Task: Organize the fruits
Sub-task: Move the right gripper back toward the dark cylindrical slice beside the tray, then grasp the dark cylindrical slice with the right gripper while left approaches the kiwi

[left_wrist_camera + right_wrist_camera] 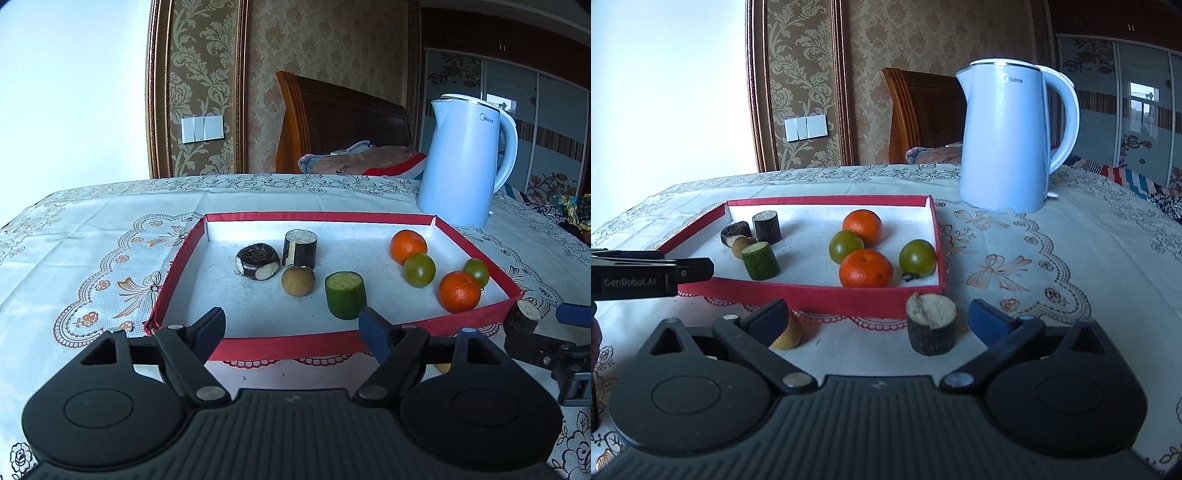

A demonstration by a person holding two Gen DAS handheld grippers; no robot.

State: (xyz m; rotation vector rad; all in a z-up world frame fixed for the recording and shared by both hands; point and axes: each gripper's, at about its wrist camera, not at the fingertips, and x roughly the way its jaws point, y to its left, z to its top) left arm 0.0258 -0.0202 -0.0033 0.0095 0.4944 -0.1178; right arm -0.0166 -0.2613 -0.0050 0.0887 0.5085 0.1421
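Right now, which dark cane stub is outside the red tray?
The dark cane stub standing upright on the tablecloth just off the red tray's near right corner, between the open right gripper's fingers. The other upright stub stands inside the tray.

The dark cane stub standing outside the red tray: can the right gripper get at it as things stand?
Probably yes. The dark cane stub stands upright on the cloth between the open fingers of the right gripper, just outside the red tray, with nothing blocking it.
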